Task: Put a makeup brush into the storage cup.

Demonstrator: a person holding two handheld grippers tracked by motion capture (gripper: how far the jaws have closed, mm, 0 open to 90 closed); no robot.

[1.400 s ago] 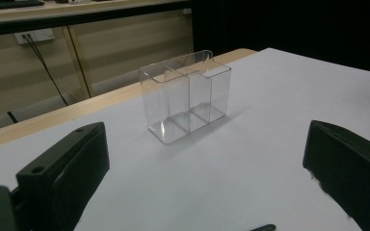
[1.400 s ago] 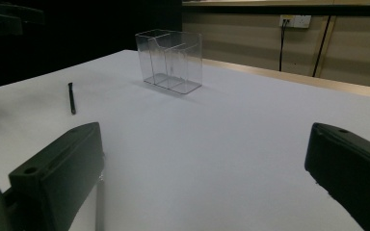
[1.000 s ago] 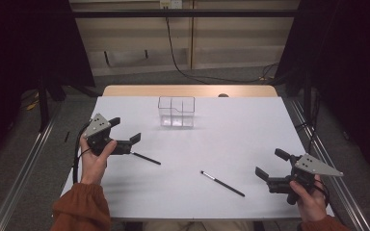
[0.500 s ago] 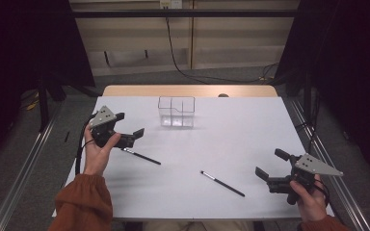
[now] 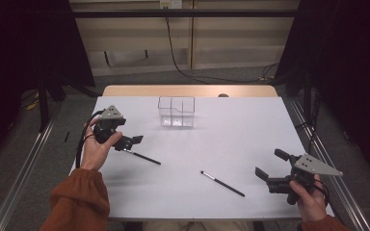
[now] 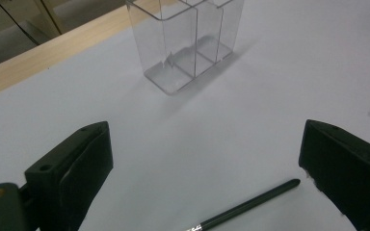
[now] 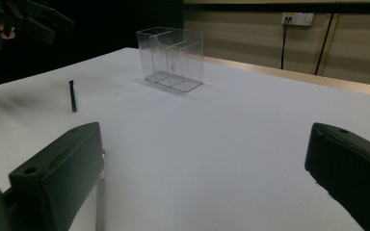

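High view: table (image 5: 250, 130) broad and bare; clear box (image 5: 176, 111) near its far edge; left gripper (image 5: 134, 142) gapes above a brush (image 5: 144, 157); right gripper (image 5: 269, 169), jaws wide, holds nothing beside another brush (image 5: 223, 183); thin handles may roll on a skewed pinch; ample room, though the right gripper sits near the edge.

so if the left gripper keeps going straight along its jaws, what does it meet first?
Likely the near brush, lying on the table between the open jaws of the left gripper. Beyond it stands the clear organizer, farther off; depth is hard to judge.
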